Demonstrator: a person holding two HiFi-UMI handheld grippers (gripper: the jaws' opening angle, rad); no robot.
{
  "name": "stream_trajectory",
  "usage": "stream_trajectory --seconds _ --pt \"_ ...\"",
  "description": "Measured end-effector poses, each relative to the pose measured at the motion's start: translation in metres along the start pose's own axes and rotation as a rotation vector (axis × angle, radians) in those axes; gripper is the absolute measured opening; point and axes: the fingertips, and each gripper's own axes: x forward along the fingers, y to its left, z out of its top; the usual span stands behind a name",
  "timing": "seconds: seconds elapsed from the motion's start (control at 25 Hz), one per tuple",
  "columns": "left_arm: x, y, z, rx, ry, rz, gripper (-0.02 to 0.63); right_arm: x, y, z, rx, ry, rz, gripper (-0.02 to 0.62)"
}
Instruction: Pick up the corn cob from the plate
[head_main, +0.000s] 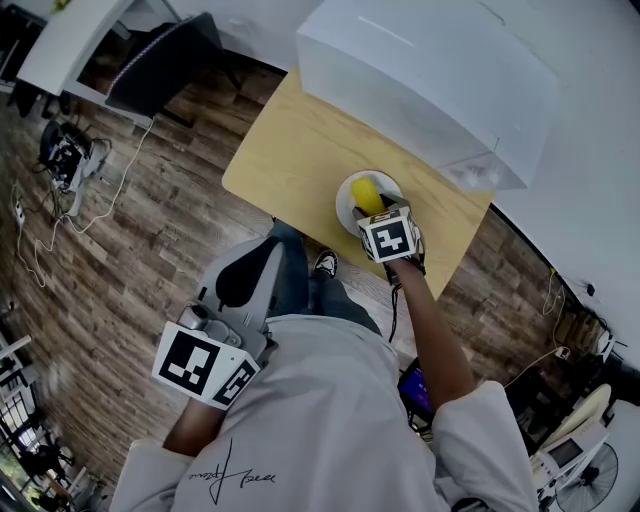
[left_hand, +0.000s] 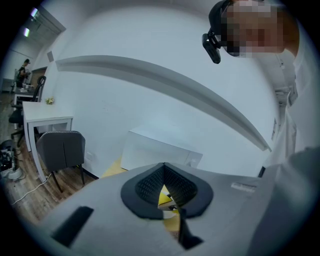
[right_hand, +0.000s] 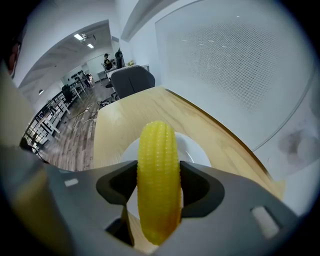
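A yellow corn cob stands lengthwise between the dark pads of my right gripper, which is shut on its middle. Behind and under it lies the white plate on the light wooden table. In the head view the corn cob is over the plate, with the right gripper at its near end. Whether the cob touches the plate I cannot tell. My left gripper is held low beside the person's body, off the table; its pads meet at the tips with nothing between them.
A large white box fills the far side of the table. A dark chair and a white desk stand at the far left. Cables trail over the wooden floor at left.
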Motion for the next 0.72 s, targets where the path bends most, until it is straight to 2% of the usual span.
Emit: stream_trajectory --seconds 0.72 --pt "0.003 -0.017 -0.004 0.013 0.005 -0.017 -0.006 -0.021 0.000 0.002 0.046 -0.053 0.029 0.264"
